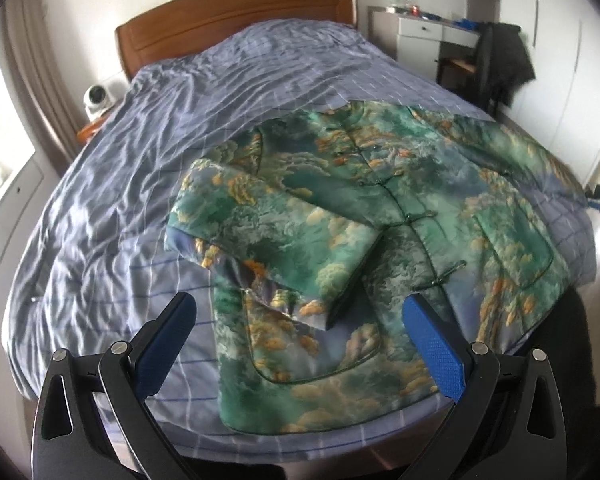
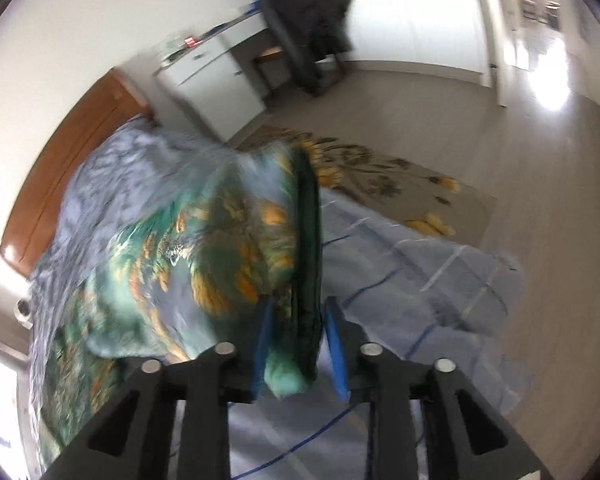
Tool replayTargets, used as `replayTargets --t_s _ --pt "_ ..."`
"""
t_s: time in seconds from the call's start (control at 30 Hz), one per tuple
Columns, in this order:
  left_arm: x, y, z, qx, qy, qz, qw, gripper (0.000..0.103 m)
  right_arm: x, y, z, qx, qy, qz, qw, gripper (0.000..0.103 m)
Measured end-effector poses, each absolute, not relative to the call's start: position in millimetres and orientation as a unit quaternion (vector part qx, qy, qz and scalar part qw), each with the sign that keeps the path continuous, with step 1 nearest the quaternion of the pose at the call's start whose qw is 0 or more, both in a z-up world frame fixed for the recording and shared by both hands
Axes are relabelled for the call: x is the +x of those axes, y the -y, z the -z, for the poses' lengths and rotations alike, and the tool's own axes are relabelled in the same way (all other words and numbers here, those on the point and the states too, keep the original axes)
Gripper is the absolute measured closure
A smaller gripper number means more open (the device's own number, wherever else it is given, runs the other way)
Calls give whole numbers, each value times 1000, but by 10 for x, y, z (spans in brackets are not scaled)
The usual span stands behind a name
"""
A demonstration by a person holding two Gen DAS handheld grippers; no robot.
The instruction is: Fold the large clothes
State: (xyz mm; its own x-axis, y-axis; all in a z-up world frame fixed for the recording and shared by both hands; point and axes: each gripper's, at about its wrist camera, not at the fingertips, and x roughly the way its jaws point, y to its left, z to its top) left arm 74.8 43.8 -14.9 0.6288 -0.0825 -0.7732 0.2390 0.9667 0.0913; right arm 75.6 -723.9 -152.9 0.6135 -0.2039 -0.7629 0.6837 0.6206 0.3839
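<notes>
My left camera looks steeply down from the foot of the bed (image 1: 100, 184) toward the headboard (image 1: 236, 12) at twelve o'clock. My right camera sits close over the jacket (image 2: 204, 248), rolled, headboard at nine o'clock. Both views share jacket, bed, and desk (image 1: 432, 32).

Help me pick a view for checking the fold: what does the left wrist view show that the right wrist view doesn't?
Only the left wrist view shows the whole green printed jacket spread on the bed, one sleeve already folded across its front, and the left hand-held gripper open and empty above it.

Only the right wrist view shows the right hand-held gripper shut on a bunched jacket edge, plus the patterned rug on the floor.

Both show the jacket, the blue checked bedding, the wooden headboard and the white desk.
</notes>
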Motion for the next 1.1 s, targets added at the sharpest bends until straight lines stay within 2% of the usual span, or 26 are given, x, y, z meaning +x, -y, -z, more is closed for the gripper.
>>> replayTargets --t_s 0.17,0.4,0.47,0.6,0.63,0.7,0.83,0.97,1.0,1.03,1.07,1.1 --pt "849 -452 244 98 -427 109 892 0 592 7243 1397 315 -345 275 840 74" --pt "1085 -422 478 96 -440 143 881 0 906 6889 1273 289 -333 138 887 74" --pt "1133 -413 542 98 -448 148 876 0 1089 6927 1463 303 -351 140 875 74" --pt "1157 -375 637 133 -447 158 870 0 1282 7131 2029 323 -439 221 809 78" --pt "1177 -342 682 151 -448 158 867 0 1257 7123 2044 325 -431 223 812 78" --pt "1228 -253 792 189 -449 165 858 0 1180 6980 1897 299 -417 242 823 74" --pt "1390 8 1256 286 -457 194 820 0 990 6522 1502 259 -389 203 860 74" --pt "1579 23 1616 296 -489 203 795 2 712 6023 1131 238 -361 155 888 72" --pt "1606 -12 1629 281 -494 210 795 12 629 5892 1053 231 -356 145 894 71" --pt "1625 -56 1601 262 -497 219 798 31 552 5727 974 218 -350 134 901 70" --pt "1634 -86 1567 249 -499 226 799 42 476 5599 932 208 -347 126 906 69" --pt "1636 -131 1515 235 -501 233 800 65 419 5429 861 192 -343 115 912 68"
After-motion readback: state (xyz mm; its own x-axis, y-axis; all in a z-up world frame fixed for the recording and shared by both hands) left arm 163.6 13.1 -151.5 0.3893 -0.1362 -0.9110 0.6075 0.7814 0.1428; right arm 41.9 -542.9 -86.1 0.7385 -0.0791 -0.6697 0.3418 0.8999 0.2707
